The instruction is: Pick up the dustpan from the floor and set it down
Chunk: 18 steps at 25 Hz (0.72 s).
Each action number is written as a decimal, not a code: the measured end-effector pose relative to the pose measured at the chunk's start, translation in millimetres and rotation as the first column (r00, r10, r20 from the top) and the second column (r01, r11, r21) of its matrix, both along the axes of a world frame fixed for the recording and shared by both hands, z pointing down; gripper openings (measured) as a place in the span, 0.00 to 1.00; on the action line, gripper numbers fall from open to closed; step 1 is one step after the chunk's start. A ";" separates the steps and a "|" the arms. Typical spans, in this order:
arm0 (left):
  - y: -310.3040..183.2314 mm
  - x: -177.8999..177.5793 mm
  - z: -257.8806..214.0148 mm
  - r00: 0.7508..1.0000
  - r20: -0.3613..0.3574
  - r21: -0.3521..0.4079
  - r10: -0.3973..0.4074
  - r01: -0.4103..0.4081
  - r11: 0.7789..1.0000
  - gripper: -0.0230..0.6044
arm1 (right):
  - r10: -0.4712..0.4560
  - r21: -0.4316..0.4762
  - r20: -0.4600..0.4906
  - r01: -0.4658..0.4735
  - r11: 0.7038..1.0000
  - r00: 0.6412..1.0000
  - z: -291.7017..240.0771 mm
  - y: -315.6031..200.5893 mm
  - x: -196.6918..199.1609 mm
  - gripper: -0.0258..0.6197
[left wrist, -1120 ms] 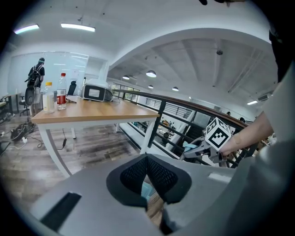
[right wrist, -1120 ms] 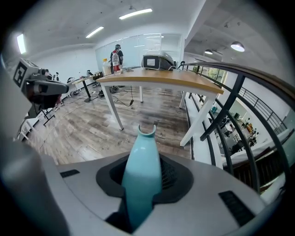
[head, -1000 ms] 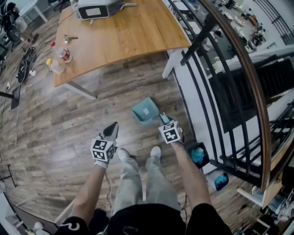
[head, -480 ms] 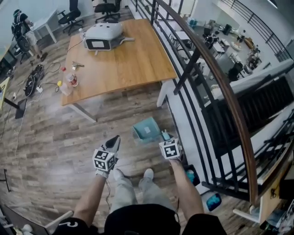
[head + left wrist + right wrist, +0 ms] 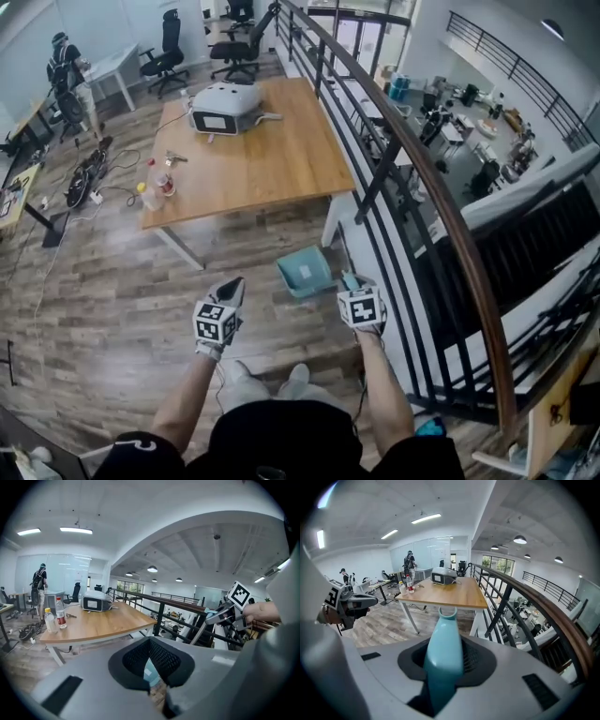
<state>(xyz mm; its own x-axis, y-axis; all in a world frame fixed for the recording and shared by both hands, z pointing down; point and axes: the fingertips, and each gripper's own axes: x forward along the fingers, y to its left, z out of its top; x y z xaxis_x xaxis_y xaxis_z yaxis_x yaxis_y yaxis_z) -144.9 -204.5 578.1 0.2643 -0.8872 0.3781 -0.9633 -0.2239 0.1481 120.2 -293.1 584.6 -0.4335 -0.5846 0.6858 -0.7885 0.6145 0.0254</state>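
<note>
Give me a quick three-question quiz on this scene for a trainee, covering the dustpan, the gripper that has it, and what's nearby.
1. True or false: the dustpan lies on the wooden table.
2. Pick one. The right gripper is: A, open with nothing between its jaws; B, shut on the dustpan's handle; C, shut on a bottle.
3. Fill in the blank: on the person's right, close beside the dustpan, runs a black ____ topped with a wooden handrail.

Key: 1 false, it is held up over the floor, apart from the table; 2 B; 3 railing.
</note>
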 end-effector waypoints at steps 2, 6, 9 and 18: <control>-0.9 -1.6 -16.4 1.000 0.008 0.016 -0.008 0.008 1.000 0.03 | -0.012 0.024 0.013 0.012 1.000 1.000 -18.3 -0.6 -1.9 0.18; -6.5 -8.0 -43.2 0.998 0.061 0.053 -0.011 0.007 0.999 0.03 | -0.023 0.043 0.041 0.021 0.999 0.999 -45.2 -1.4 -5.9 0.18; -9.3 -12.8 -60.1 0.996 0.086 0.069 -0.014 0.008 0.998 0.03 | -0.025 0.062 0.061 0.021 0.998 0.998 -62.8 -3.3 -8.9 0.18; -13.6 -4.9 -77.6 0.997 0.079 0.073 0.009 -0.015 0.997 0.03 | -0.047 0.102 0.117 0.035 0.994 0.992 -87.1 -6.4 -15.3 0.18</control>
<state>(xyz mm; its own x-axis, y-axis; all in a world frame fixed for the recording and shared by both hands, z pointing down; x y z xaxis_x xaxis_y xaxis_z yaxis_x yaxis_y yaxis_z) -149.7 -218.1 500.5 0.2472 -0.9103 0.3320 -0.9685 -0.2429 0.0553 104.9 -299.5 497.5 -0.5337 -0.6274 0.5671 -0.7636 0.6457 -0.0042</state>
